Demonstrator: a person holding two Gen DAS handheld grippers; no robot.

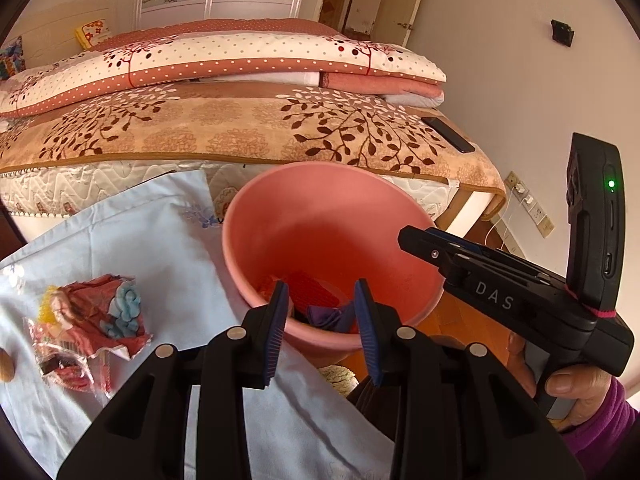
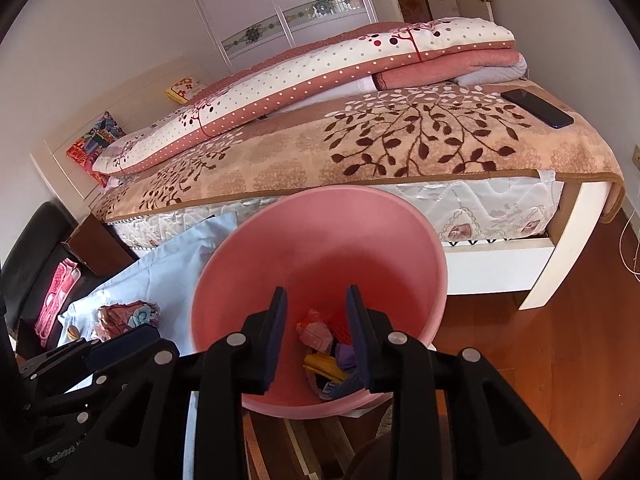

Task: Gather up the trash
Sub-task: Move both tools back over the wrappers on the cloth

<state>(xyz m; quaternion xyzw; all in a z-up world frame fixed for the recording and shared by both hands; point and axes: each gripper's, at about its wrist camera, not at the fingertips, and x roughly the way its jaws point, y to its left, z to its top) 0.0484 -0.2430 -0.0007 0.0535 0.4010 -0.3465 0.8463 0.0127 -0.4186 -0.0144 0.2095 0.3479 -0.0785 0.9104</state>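
Over the pink bin (image 2: 320,248) both tools hang parted and empty: right tool (image 2: 316,330) above wrappers (image 2: 320,334) inside, left tool (image 1: 322,316) at the near rim. Crumpled snack wrapper (image 1: 86,326) remains on the pale blue cloth (image 1: 132,240), left of bin. Risk: a snagged cloth could tip the bin. Bed (image 1: 248,128) beyond.

Both your grippers are side by side, left gripper (image 1: 322,312) and right gripper (image 2: 314,320) spread apart with nothing gripped, tilted downward

Black phone (image 2: 538,109) on the bed (image 2: 360,148)
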